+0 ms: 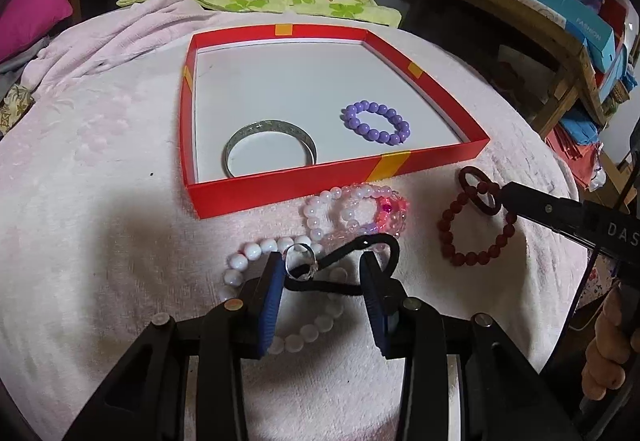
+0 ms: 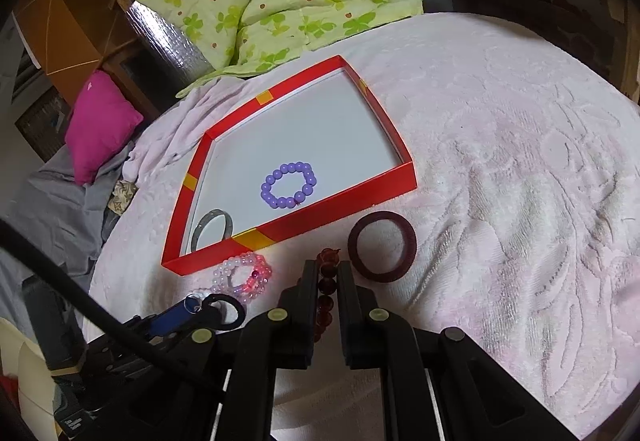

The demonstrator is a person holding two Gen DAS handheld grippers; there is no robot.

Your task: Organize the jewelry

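1. The thin black elastic hair tie [image 1: 340, 273] with a clear faceted ring charm [image 1: 300, 261] lies between the spread fingers of the left gripper [image 1: 322, 281], untouched. Judged light, limp and snag-prone; pinch the cord beside the charm.
2. The right gripper [image 2: 329, 281] pinches a dark red bead bracelet [image 1: 472, 237].
3. Count ahead: one red shallow cardboard tray [image 1: 400, 165] holding one silver bangle [image 1: 270, 147] and one purple bead bracelet [image 1: 376, 121].
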